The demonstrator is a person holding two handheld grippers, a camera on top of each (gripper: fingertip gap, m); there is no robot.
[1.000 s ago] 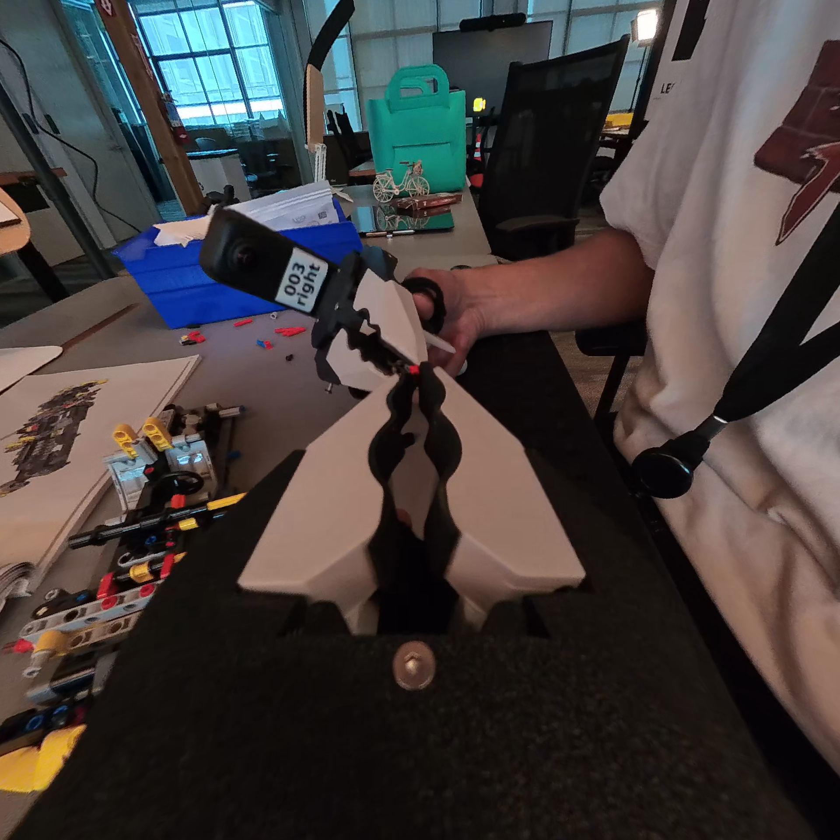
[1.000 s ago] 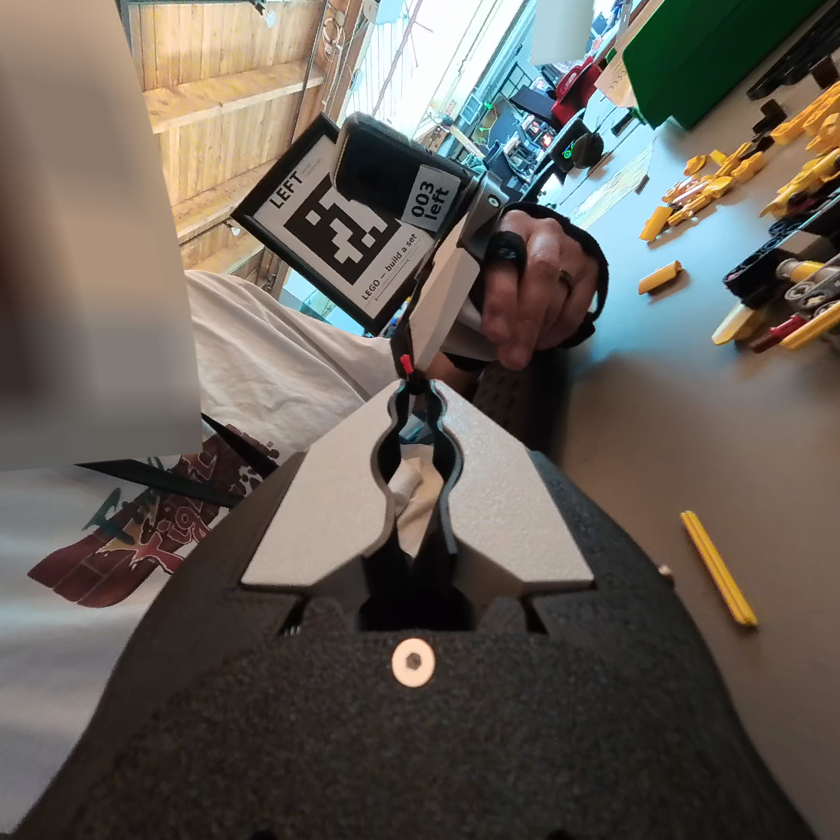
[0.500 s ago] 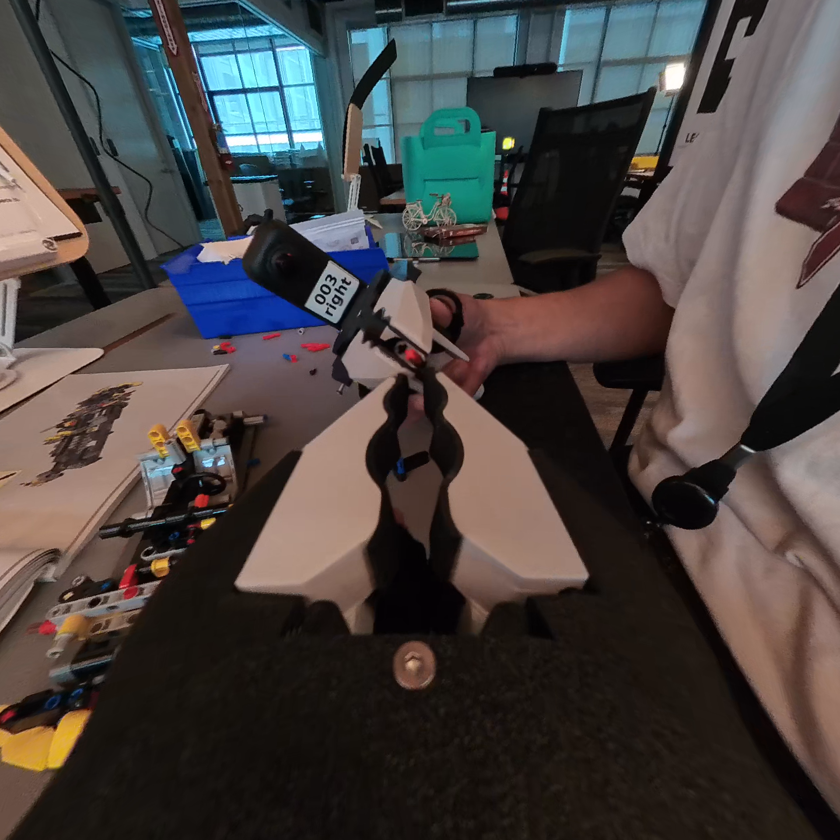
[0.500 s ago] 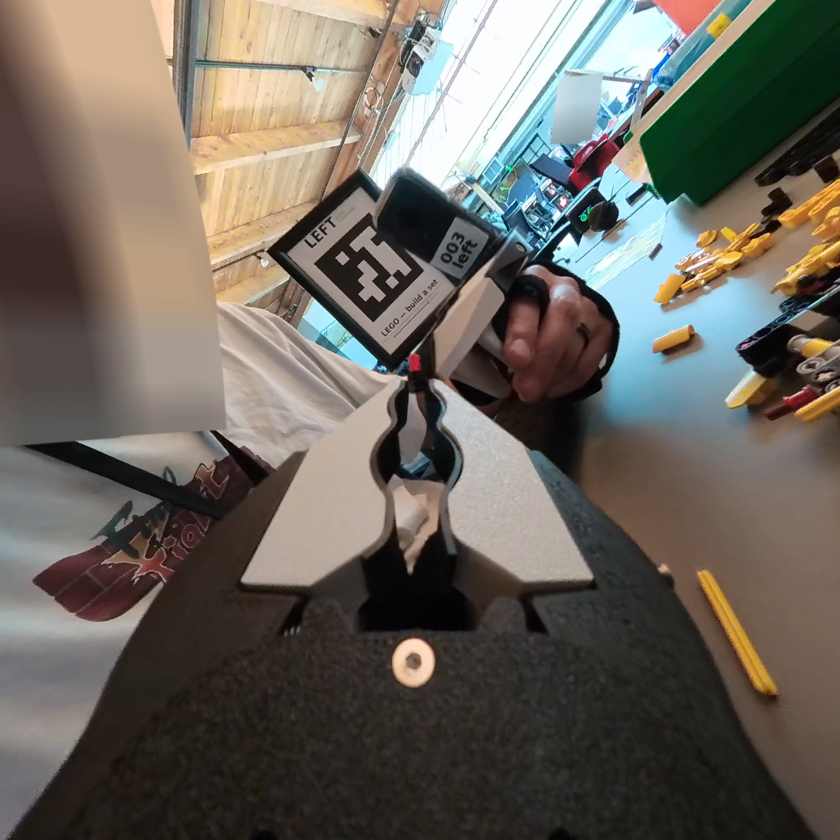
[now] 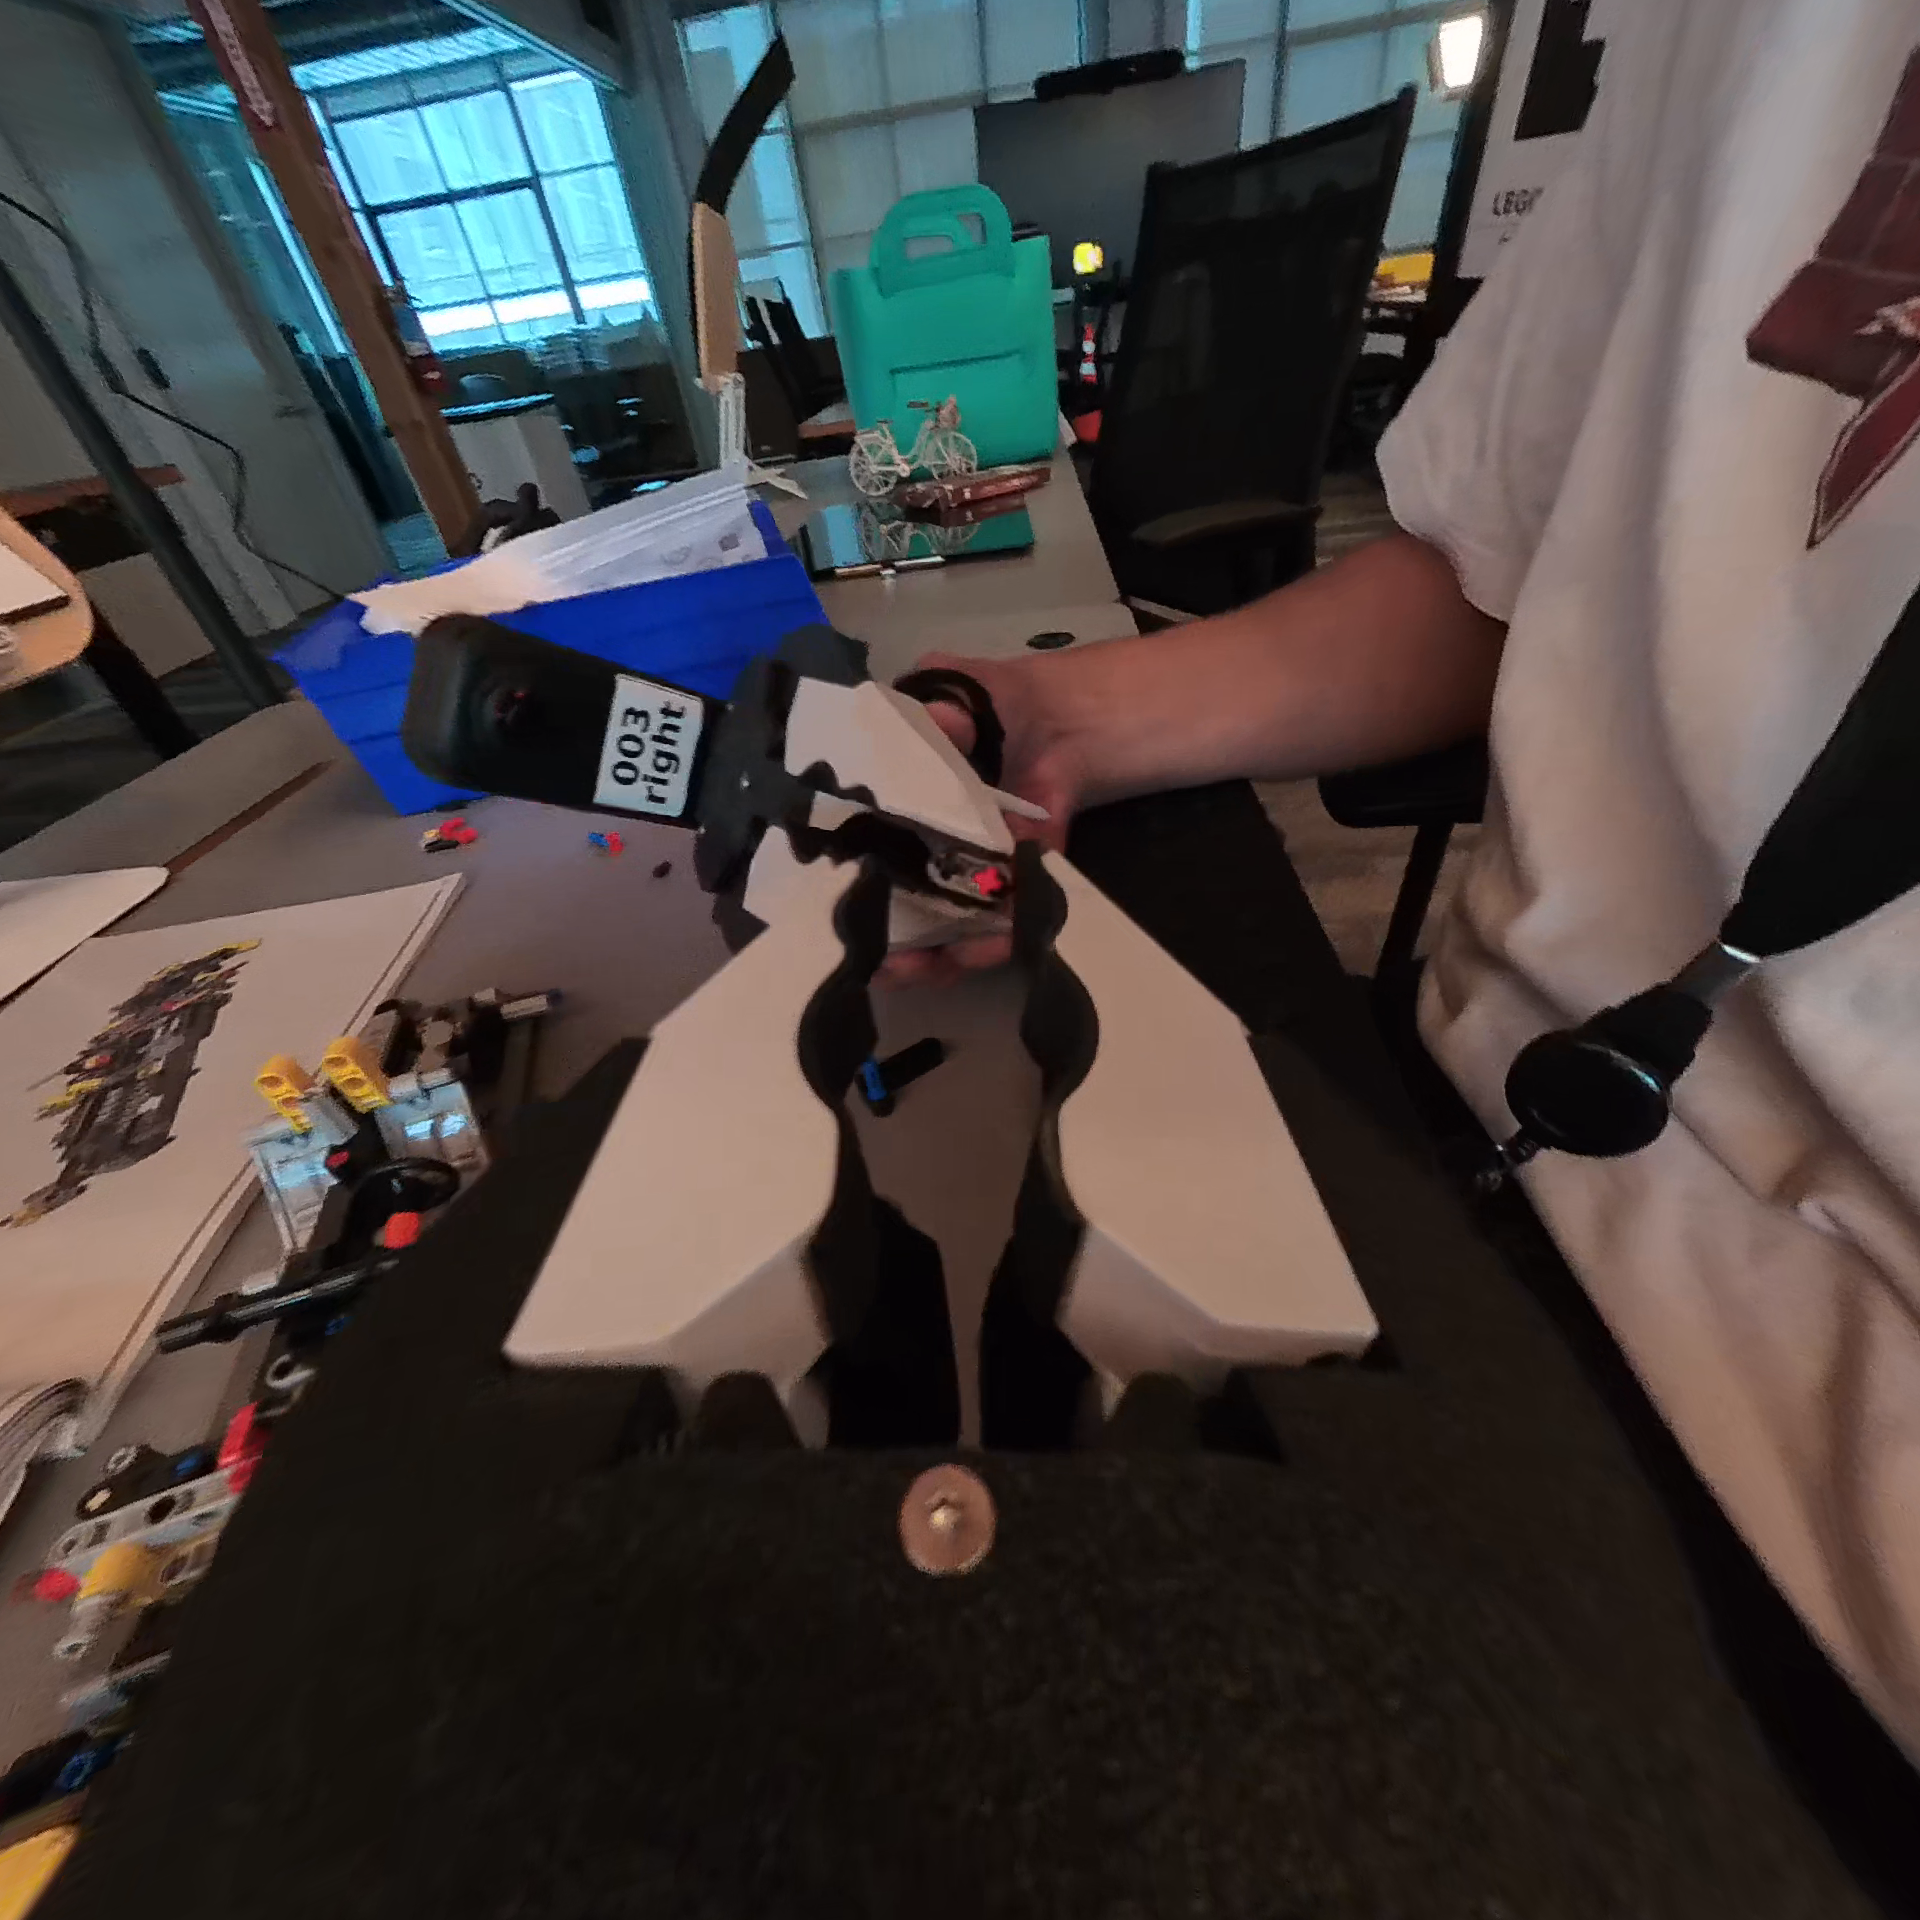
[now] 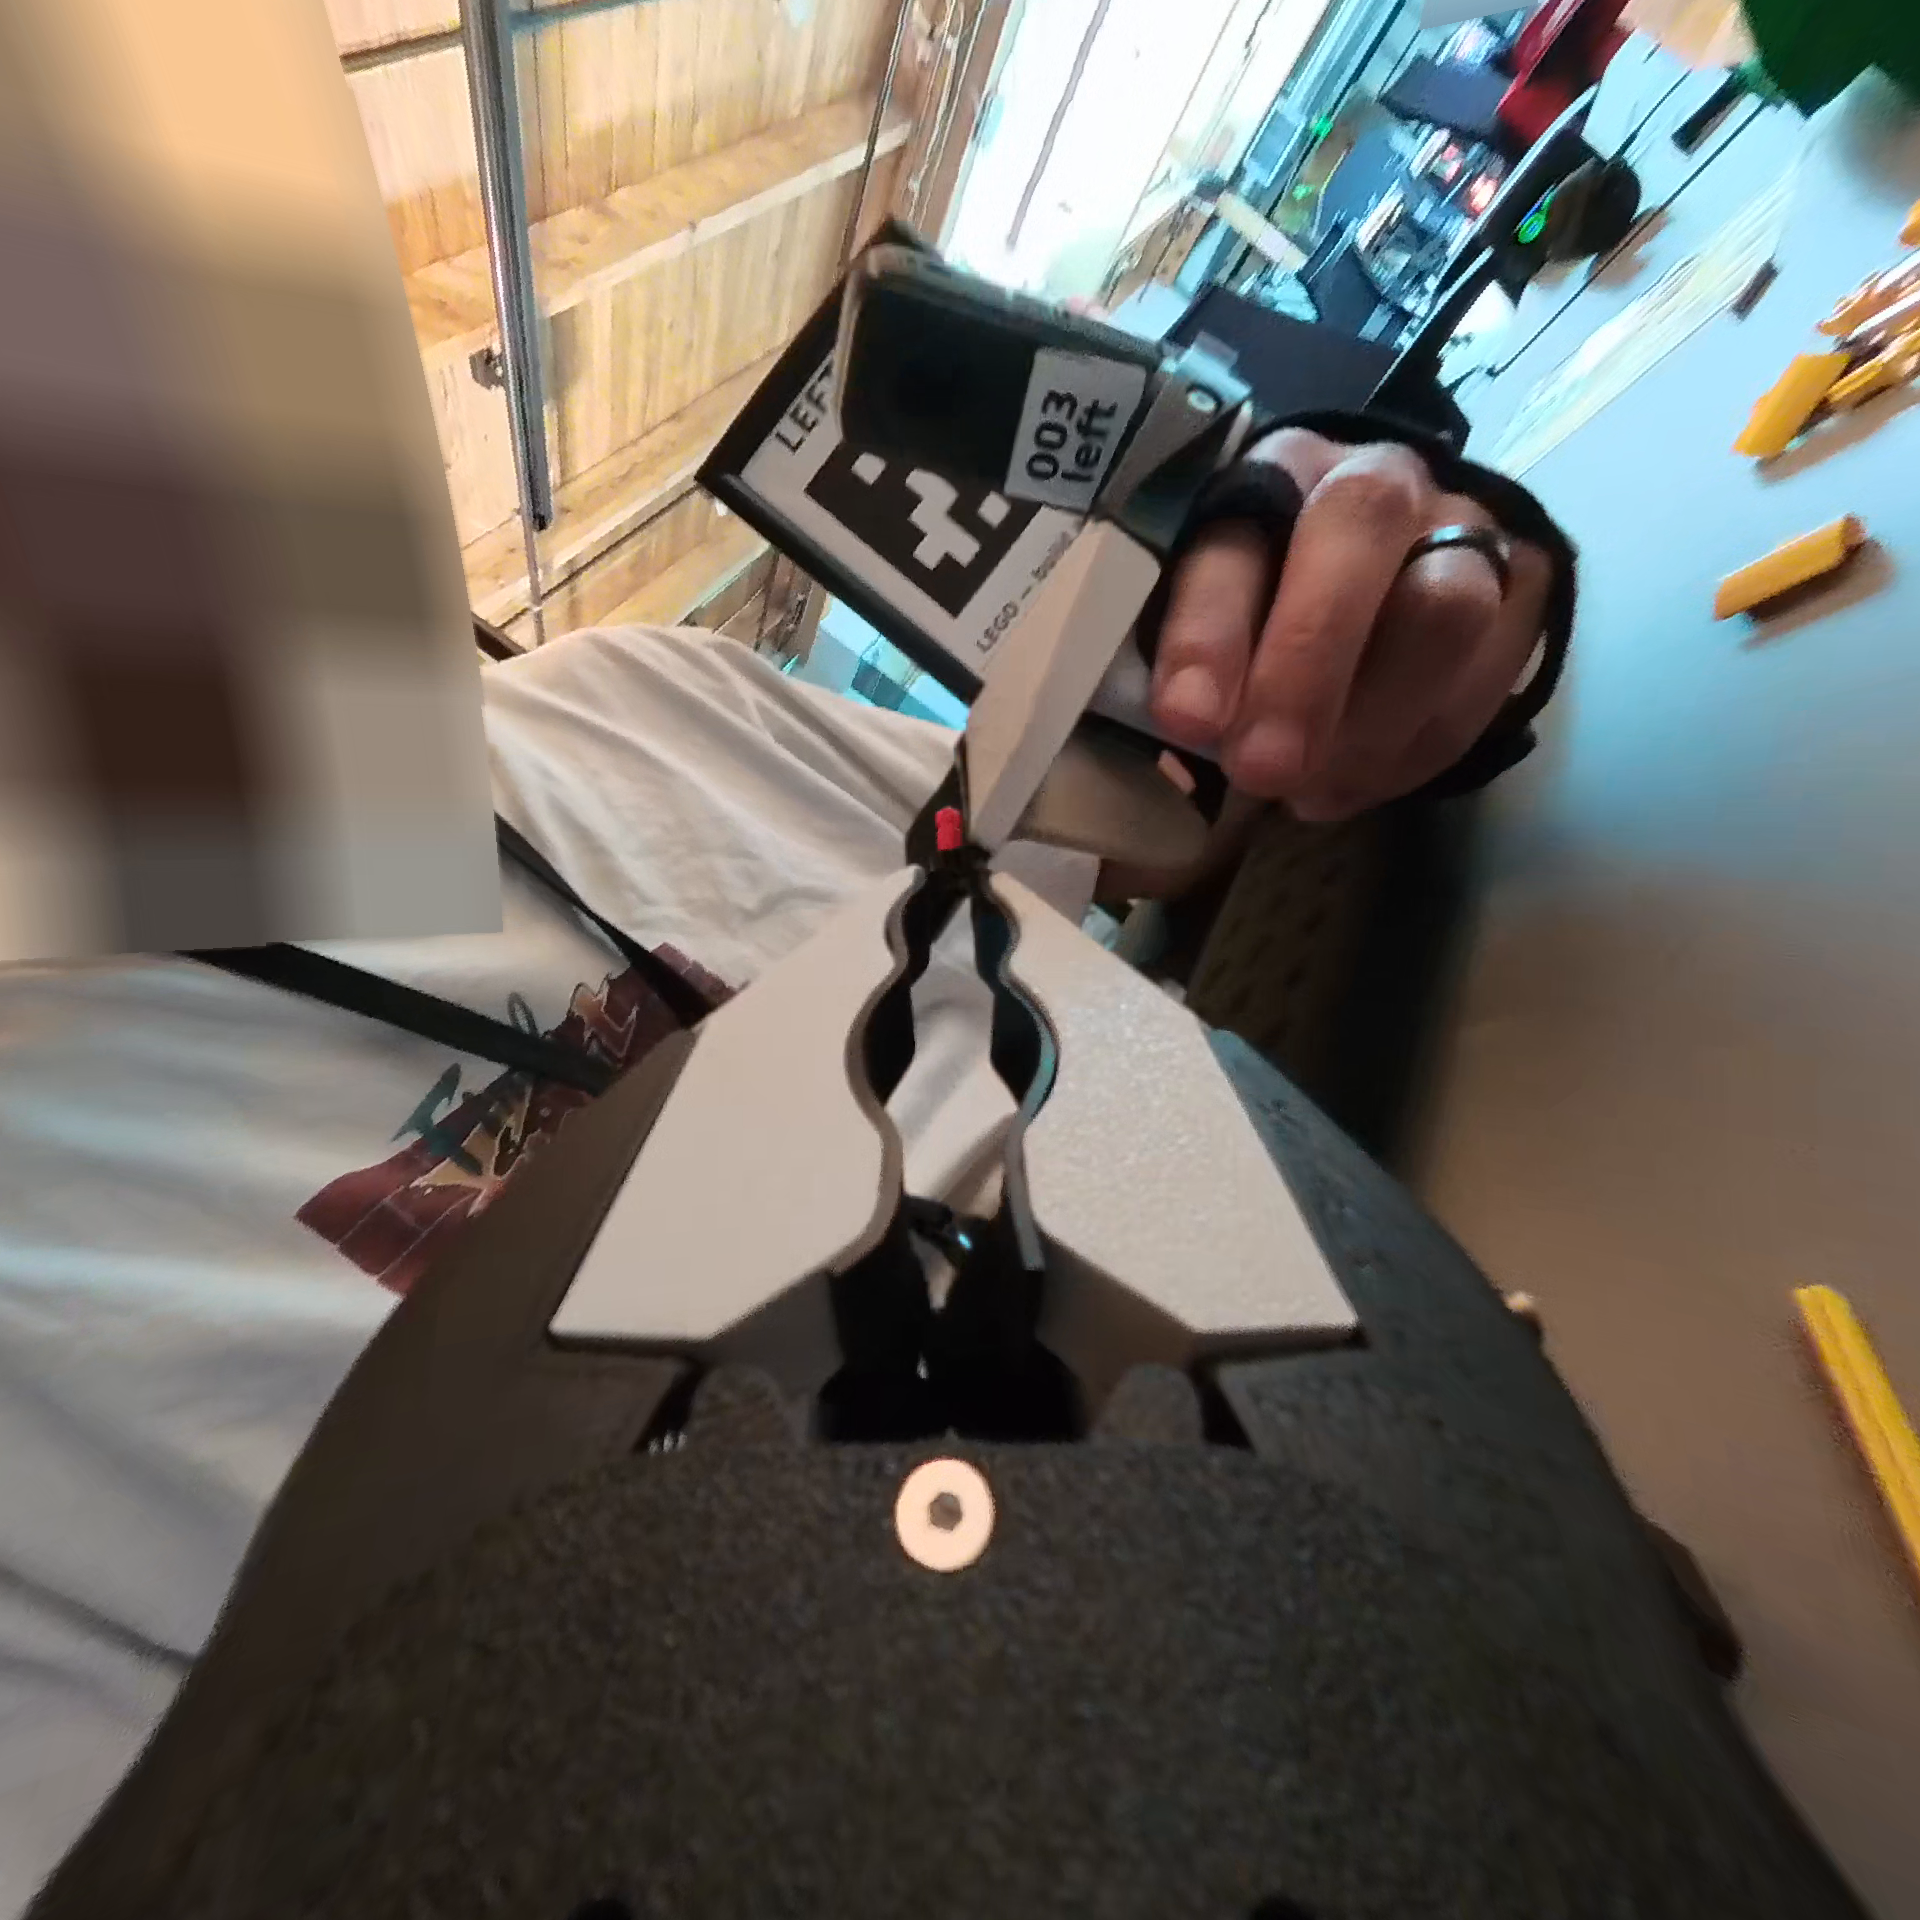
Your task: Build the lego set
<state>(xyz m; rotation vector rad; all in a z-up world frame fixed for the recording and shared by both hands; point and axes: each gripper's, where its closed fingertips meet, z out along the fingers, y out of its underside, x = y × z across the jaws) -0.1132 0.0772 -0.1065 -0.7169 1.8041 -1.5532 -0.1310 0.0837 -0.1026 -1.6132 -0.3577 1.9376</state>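
Note:
In the left wrist view my left gripper (image 5: 951, 896) is open, with its two fingers on either side of the right gripper's tip. My right gripper (image 6: 951, 883) is shut on a small red axle piece (image 6: 945, 828), which sticks out past its tips. The same piece shows end-on as a red cross in the left wrist view (image 5: 982, 881). One left finger (image 6: 1039, 707) stands right beside the red piece. A black pin with a blue end (image 5: 896, 1070) shows lower down between my left fingers. No pad touches it. Both grippers are held above the table's near edge.
A partly built model (image 5: 364, 1132) and loose parts lie at the left beside an instruction booklet (image 5: 156, 1039). A blue bin (image 5: 623, 644) stands behind. Yellow pieces (image 6: 1787, 566) and a yellow axle (image 6: 1860, 1382) lie on the table. The person's torso (image 5: 1662, 520) is close on the right. The grippers are tip to tip, or close to it. The partly built model (image 5: 364, 1132) is about equally far from each gripper, around 20 cm.
My left jaws were shut at the red piece a second ago and have opened wide. The right gripper keeps the red piece. The black and blue pin came into view between my left fingers.

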